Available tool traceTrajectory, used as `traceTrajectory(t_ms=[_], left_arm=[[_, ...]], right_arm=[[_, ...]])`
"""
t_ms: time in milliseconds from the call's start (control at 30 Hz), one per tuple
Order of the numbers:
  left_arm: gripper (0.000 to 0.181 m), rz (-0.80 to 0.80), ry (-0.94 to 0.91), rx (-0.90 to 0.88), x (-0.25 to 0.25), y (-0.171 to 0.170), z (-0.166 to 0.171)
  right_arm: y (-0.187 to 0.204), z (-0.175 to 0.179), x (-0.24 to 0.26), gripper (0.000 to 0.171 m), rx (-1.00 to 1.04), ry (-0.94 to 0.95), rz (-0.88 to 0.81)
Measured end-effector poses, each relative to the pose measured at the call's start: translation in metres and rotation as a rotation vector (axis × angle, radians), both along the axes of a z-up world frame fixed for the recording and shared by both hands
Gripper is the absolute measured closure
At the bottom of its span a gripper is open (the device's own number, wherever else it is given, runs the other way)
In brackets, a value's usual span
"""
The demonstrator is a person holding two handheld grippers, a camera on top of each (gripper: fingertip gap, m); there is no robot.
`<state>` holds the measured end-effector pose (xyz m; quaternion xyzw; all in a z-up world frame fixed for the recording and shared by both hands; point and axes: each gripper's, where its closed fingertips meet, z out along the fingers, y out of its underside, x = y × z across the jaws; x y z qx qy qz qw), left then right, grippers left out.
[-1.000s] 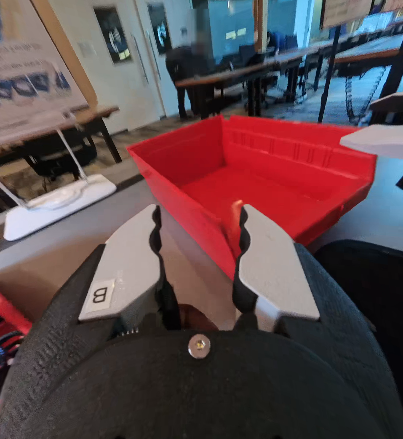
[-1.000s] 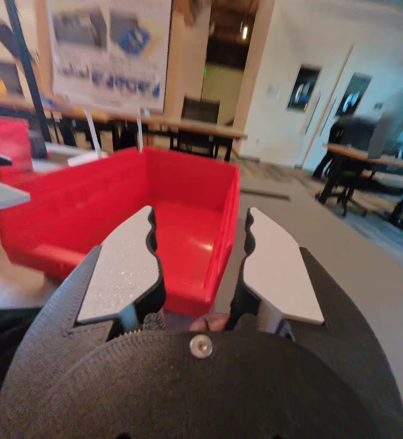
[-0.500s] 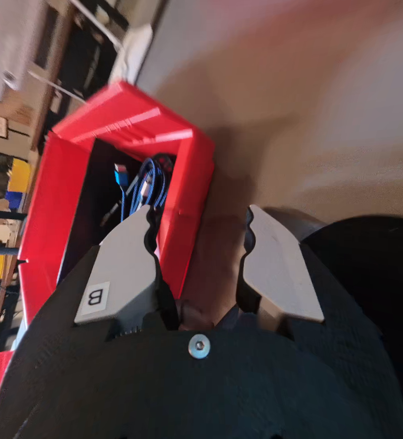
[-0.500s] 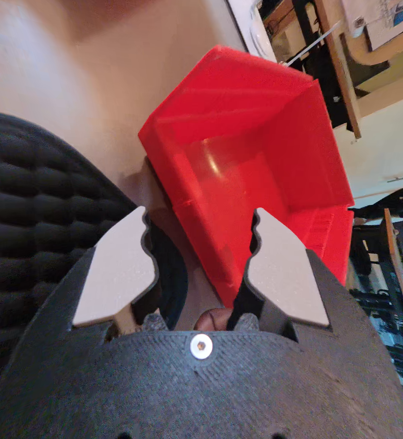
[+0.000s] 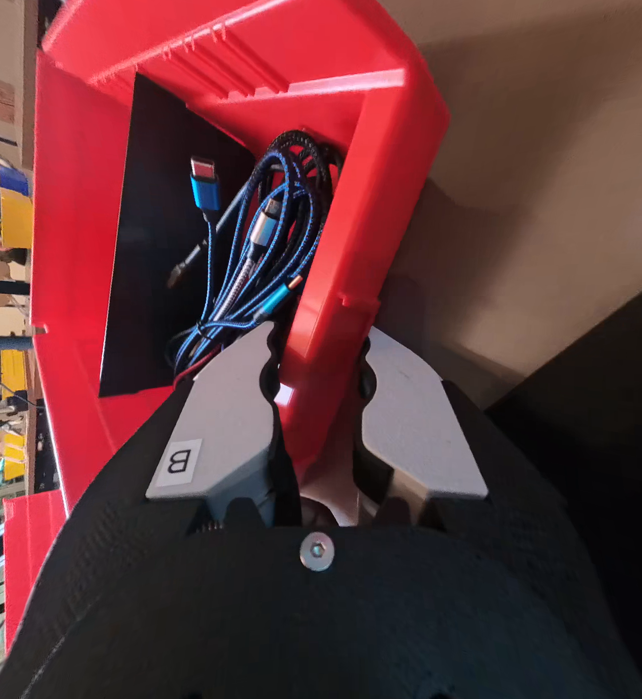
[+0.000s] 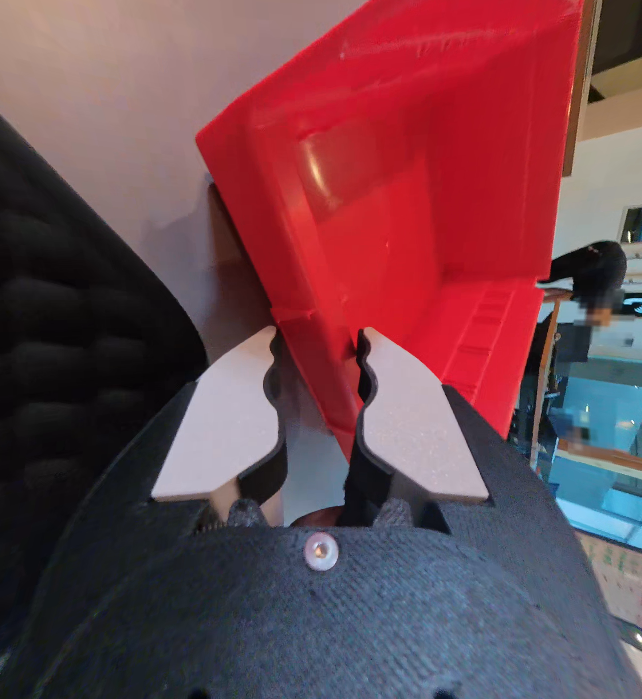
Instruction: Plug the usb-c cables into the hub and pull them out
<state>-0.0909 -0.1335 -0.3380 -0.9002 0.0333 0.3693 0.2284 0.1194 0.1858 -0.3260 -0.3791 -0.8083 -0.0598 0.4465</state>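
In the left wrist view a red bin (image 5: 349, 227) holds a tangle of blue and black braided USB cables (image 5: 266, 246) on a black liner; one blue plug (image 5: 205, 185) lies apart from the bundle. My left gripper (image 5: 318, 333) straddles this bin's near side wall, one finger inside and one outside, and is closed on the wall. In the right wrist view a second red bin (image 6: 482, 113) is empty. My right gripper (image 6: 319, 329) is closed on its near wall the same way. No hub is in view.
A black quilted mat lies on the table between the bins, at the right of the left wrist view (image 5: 595, 416) and the left of the right wrist view (image 6: 47, 302). Another red bin (image 5: 28, 548) sits at the far left. A person (image 6: 588, 272) stands in the background. Tip to tip, the grippers are about 40 cm apart.
Both grippers rolled sideways and dropped from level views over the table onto the bins. Each moved onto a bin wall, and the jaws narrowed from wide open onto the walls.
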Motion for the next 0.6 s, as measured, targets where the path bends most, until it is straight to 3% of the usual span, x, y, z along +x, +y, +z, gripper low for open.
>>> traceTrajectory(t_ms=[600], left_arm=[[0.141,0.014,0.003,-0.051,-0.017,-0.166,0.001]], right_arm=[[0.077,0.000,0.098,0.132,0.048,-0.053,-0.110]])
